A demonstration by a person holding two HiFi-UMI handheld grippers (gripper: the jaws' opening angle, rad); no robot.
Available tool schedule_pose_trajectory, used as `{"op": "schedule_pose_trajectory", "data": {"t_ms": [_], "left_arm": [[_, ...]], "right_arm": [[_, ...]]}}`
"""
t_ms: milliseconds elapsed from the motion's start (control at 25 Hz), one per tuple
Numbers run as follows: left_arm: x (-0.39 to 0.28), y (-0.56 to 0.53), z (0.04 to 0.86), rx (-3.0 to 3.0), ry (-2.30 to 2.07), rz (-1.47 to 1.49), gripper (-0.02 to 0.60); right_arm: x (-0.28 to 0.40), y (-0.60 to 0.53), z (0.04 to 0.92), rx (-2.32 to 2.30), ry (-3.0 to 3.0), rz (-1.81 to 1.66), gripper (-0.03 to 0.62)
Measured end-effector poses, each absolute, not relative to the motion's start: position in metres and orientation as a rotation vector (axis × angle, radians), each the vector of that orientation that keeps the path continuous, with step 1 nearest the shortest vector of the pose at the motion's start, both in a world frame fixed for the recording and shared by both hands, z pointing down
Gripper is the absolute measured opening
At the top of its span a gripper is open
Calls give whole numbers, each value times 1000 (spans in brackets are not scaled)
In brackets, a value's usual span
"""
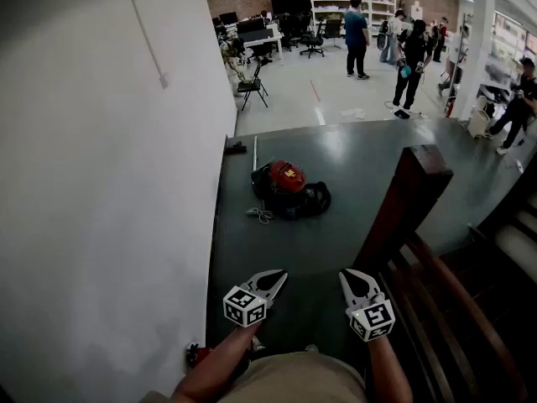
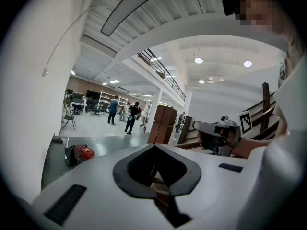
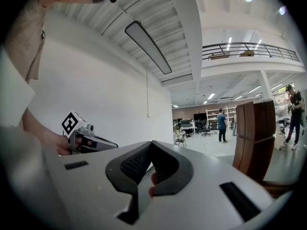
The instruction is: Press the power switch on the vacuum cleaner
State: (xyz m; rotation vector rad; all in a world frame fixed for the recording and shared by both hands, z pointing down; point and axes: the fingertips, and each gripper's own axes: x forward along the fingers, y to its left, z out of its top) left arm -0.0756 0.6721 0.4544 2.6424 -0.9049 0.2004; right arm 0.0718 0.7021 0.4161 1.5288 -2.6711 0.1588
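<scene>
Left gripper [image 1: 275, 278]: jaws closed tip to tip with nothing between them; white shell, black ribbed pads around a diamond-shaped hollow.
Right gripper [image 1: 347, 277]: just beside the left one, jaws also together and empty; same white-and-black build.
Marker cubes [image 1: 244, 306]: two, one at the rear of each gripper; white faces with black square patterns.
Vacuum cleaner [image 1: 287, 187]: one, on the floor well ahead of both gripper tips and apart from them; rounded glossy red top on a black body.
Cable [image 1: 260, 215]: one pale loose tangle, at the vacuum cleaner's near left side.
Post [image 1: 407, 200]: one, dark reddish-brown wood, square in section with a flat cap, ahead and right of the right gripper.
Floor [image 1: 336, 158]: smooth, dark grey-green, faintly reflective.
Wall [image 1: 101, 183]: plain white, left of the left gripper.
People [image 1: 357, 36]: several, standing far beyond the vacuum cleaner.
</scene>
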Motion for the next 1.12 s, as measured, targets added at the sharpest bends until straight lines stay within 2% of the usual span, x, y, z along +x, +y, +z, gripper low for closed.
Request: {"op": "schedule_pose_trajectory", "data": {"t_ms": [1120], "left_arm": [[-46, 673, 464, 2629, -852, 277, 6]], "right_arm": [[90, 709, 441, 1482, -2725, 313, 11]]}}
